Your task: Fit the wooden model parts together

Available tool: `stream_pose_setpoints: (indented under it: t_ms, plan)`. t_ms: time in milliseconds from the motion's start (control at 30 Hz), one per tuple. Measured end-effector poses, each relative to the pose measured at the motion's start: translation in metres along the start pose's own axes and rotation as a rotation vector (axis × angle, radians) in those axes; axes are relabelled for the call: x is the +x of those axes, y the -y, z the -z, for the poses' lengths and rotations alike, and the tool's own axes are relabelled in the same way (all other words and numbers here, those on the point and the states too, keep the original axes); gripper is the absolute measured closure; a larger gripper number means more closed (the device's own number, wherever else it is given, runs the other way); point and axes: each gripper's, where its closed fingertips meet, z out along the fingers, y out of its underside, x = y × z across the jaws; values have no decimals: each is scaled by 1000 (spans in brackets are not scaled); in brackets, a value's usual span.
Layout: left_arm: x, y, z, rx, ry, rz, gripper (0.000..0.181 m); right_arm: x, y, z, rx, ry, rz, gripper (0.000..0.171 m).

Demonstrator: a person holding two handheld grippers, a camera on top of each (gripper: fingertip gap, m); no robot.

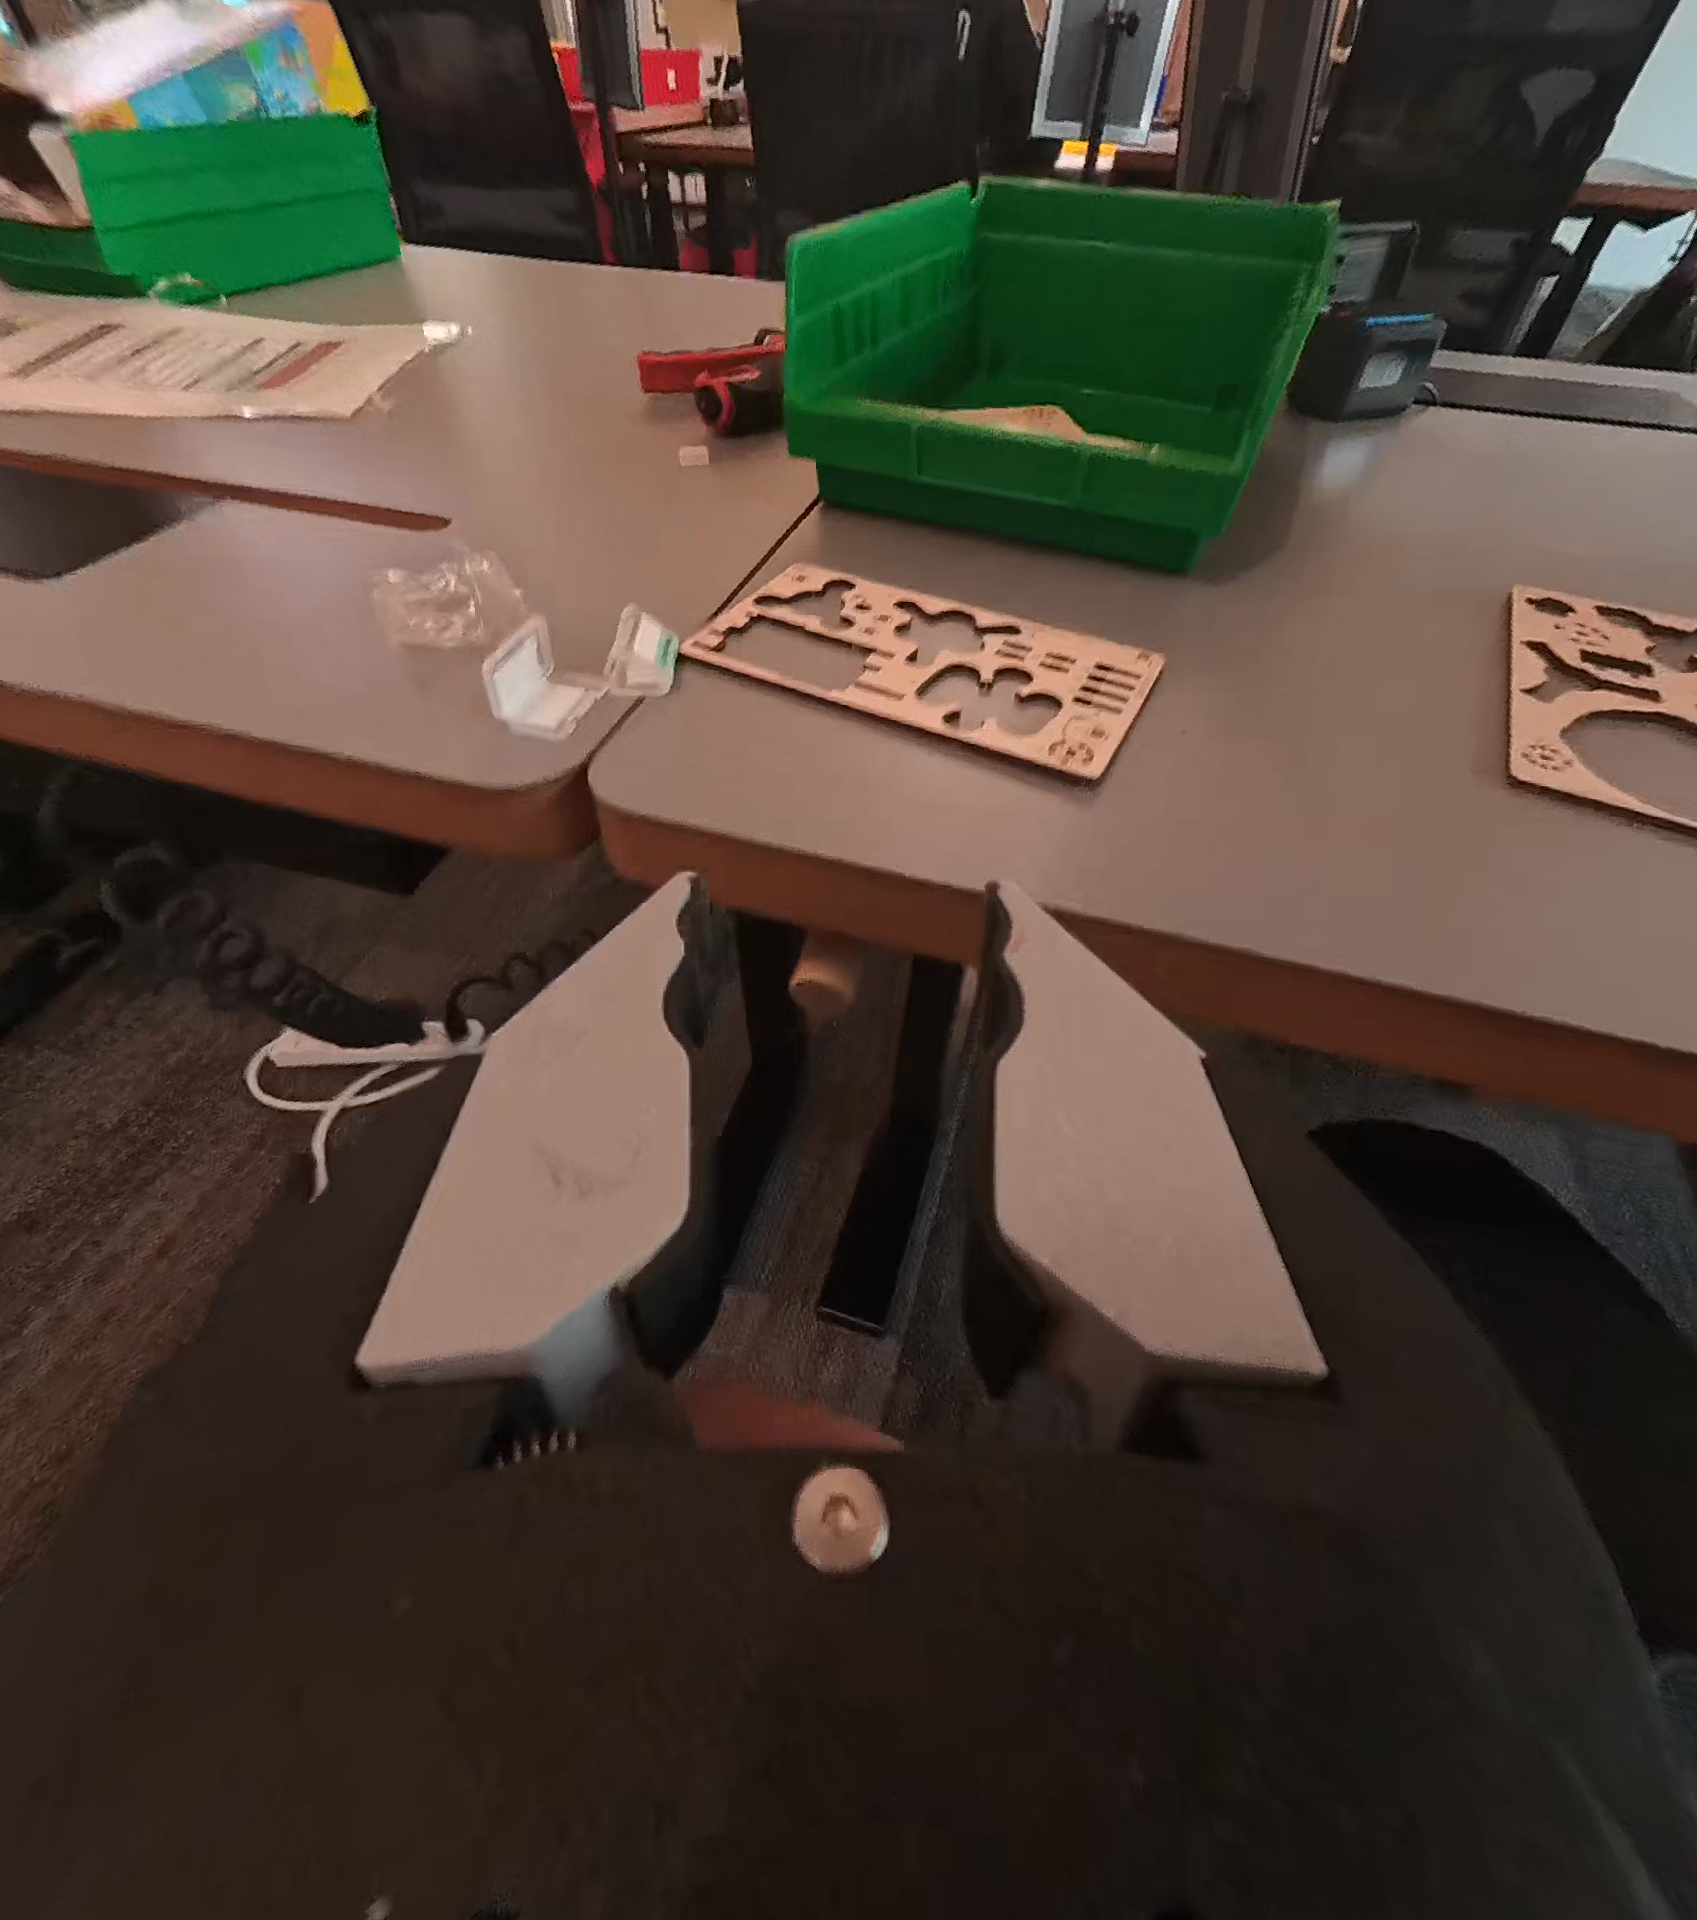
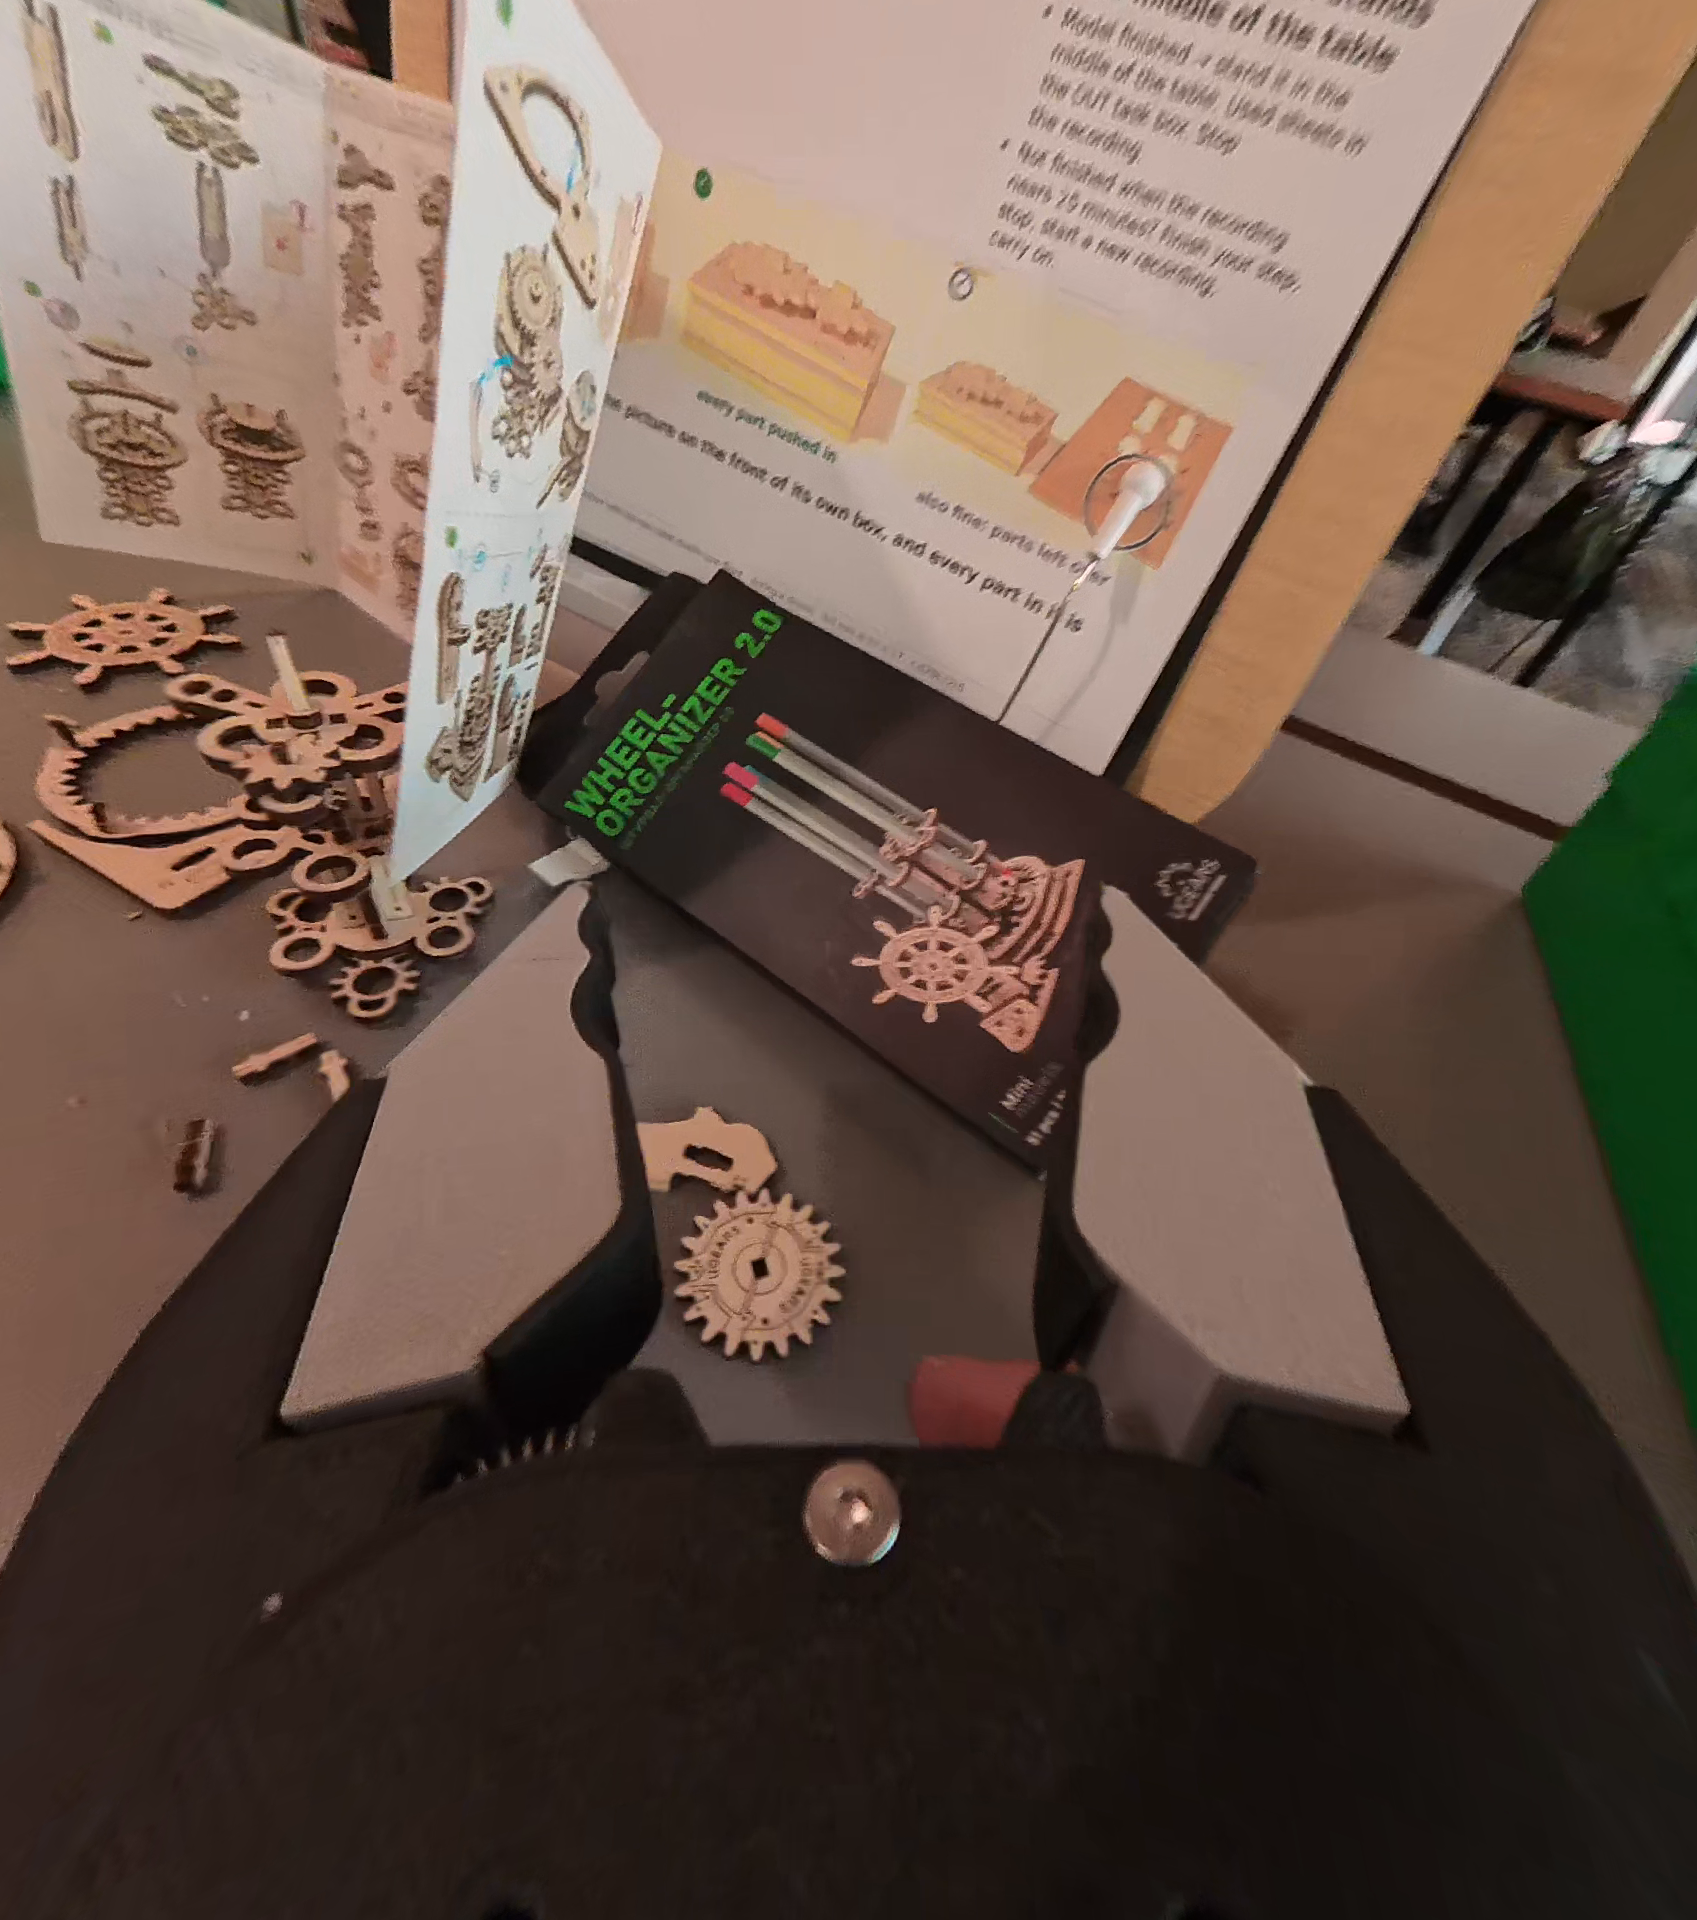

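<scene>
Grey desks (image 1: 1239, 831) are sitting under two emptied sheets (image 1: 927, 670) while the left gripper (image 1: 844, 935), jaws apart and empty, is hanging off the edge, and the right gripper (image 2: 844, 966), also apart, is hovering over a loose gear (image 2: 759, 1275) beside a half-built gear stack (image 2: 304, 748), so lots is looking undone.

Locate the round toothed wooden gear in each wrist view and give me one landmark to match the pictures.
Left wrist view: the gear is not in it.
Right wrist view: the round toothed wooden gear lies flat on the table, low centre, between the fingers of the open right gripper and touching neither.
Shared landmark: the grey tabletop, which both views show.
</scene>
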Motion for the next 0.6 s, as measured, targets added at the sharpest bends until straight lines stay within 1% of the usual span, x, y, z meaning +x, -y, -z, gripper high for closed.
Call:
stream_pose_setpoints:
  t_ms: [67,133,200,267,300,367,433,467,533,600]
  plan:
    - [9,-18,8,-6,-73,106,132,-2,-1,-1,-8,21,-11,81]
    - [39,-32,17,-10,-204,209,133,-3,3,2,25,21,-4,82]
    - [75,-35,29,19,-306,224,133,-8,9,7,76,56,-2,81]
    - [115,-31,48,1,-417,143,133,-4,15,11,122,45,-15,78]
    - [135,-25,61,18,-467,104,133,1,15,12,129,16,-21,75]
    - [178,-16,93,71,-578,-3,133,16,13,14,123,-67,-33,73]
    - [212,-8,115,139,-631,-130,139,31,8,17,100,-156,-59,74]
    - [229,-6,119,154,-659,-187,142,38,5,18,84,-196,-75,74]
    - [261,-12,118,117,-721,-287,140,51,1,23,68,-274,-110,73]
    - [278,-28,108,62,-704,-382,144,62,0,31,84,-353,-145,80]
